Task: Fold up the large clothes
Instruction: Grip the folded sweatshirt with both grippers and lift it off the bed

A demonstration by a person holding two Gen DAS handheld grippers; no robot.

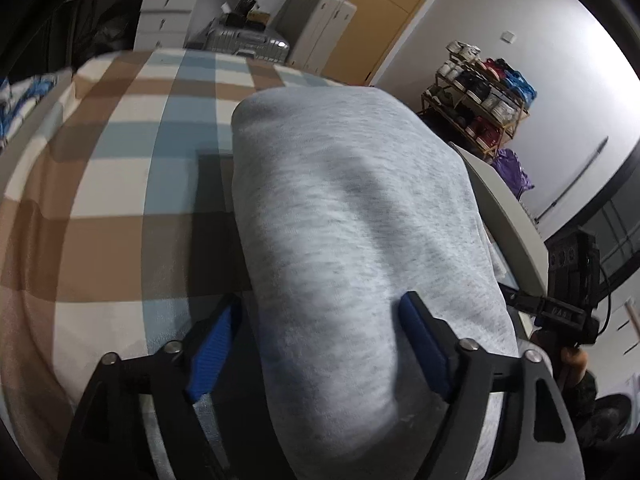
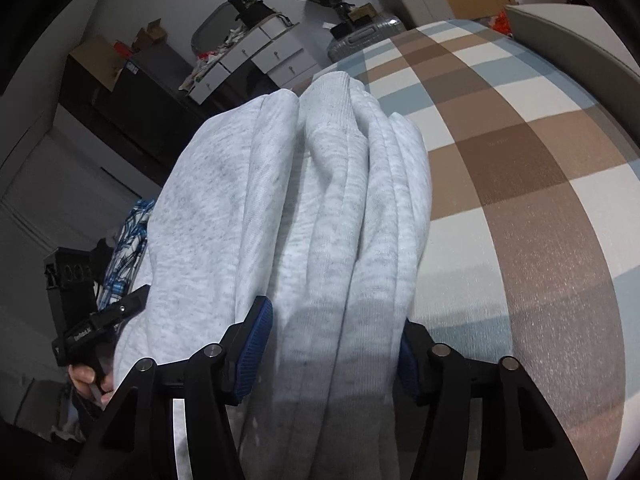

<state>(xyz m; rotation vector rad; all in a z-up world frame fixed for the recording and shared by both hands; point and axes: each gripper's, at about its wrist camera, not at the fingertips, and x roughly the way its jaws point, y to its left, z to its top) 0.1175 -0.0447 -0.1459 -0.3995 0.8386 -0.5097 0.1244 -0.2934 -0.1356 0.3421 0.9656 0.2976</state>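
Note:
A light grey sweatshirt (image 1: 352, 216) lies folded in a thick bundle on a checked bedspread (image 1: 120, 184). My left gripper (image 1: 320, 320) has its blue-padded fingers either side of the bundle's smooth folded end, pressed against it. In the right wrist view the sweatshirt (image 2: 288, 208) shows several stacked layers and a ribbed cuff. My right gripper (image 2: 332, 340) clamps those layers between its blue pads. The right gripper also shows at the right edge of the left wrist view (image 1: 560, 308), and the left gripper at the lower left of the right wrist view (image 2: 100, 324).
The bed's checked cover (image 2: 520, 160) stretches to the right. A blue-and-white patterned garment (image 2: 124, 248) lies beside the sweatshirt. A silver suitcase (image 1: 244, 42), white drawers (image 1: 168, 12) and a shoe rack (image 1: 476, 100) stand beyond the bed.

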